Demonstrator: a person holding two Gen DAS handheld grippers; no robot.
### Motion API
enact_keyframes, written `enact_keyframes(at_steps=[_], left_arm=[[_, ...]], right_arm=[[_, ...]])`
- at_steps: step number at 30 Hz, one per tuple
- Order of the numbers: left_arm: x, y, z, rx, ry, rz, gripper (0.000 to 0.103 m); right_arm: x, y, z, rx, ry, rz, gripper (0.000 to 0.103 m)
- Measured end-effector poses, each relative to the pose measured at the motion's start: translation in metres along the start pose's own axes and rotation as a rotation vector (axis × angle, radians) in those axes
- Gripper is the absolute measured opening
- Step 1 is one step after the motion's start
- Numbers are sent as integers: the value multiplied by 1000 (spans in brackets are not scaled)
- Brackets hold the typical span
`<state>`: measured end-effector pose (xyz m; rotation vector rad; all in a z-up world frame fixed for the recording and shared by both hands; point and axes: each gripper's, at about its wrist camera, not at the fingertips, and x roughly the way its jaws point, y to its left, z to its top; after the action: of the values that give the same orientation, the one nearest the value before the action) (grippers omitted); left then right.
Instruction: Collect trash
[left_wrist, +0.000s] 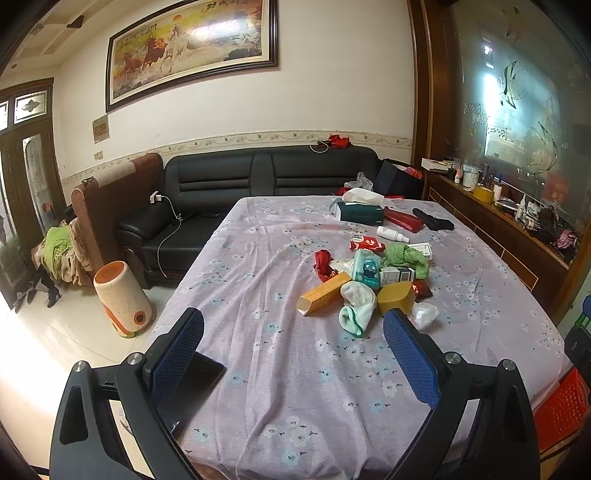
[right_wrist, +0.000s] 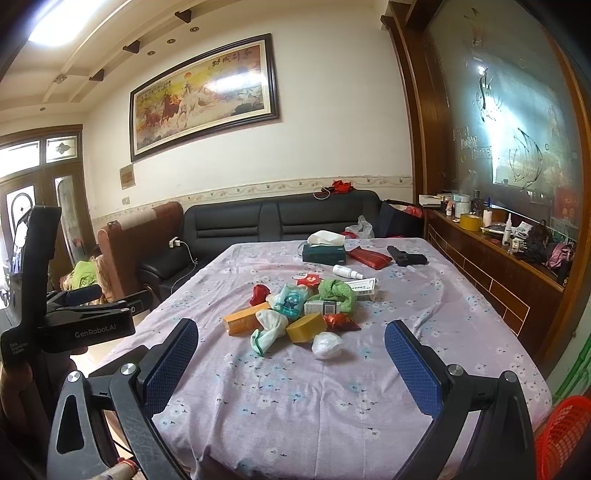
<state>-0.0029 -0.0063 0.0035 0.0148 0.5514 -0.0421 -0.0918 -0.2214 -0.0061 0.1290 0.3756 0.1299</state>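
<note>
We hold the left gripper (left_wrist: 293, 334) and right gripper (right_wrist: 291, 347) wide open and empty, the trash pile (right_wrist: 295, 314) lying just beyond them.

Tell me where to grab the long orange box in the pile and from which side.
Grip the orange box across its narrow width near its free near-left end, coming from above at the pile's left edge. Its far end lies against the sock and wrappers; the long flat sides suit opposing pads.

Home living room: black sofa (left_wrist: 236, 181), framed horse painting (left_wrist: 192, 48), cloth-covered table (left_wrist: 280, 354).
</note>
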Motion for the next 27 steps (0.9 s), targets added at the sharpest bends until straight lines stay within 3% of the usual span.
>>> enact_keyframes(at_steps=[13,15,27], left_arm=[[0,4,2,-44,30,-37,97],[0,-1,0,40,2,17,97],[0,-2,-1,57,16,31,97]], right_arm=[[-2,1,1,47,-9,30,102],[-2,0,1,50,-15,34,102],[-3,-1,1,68,-19,41,102]])
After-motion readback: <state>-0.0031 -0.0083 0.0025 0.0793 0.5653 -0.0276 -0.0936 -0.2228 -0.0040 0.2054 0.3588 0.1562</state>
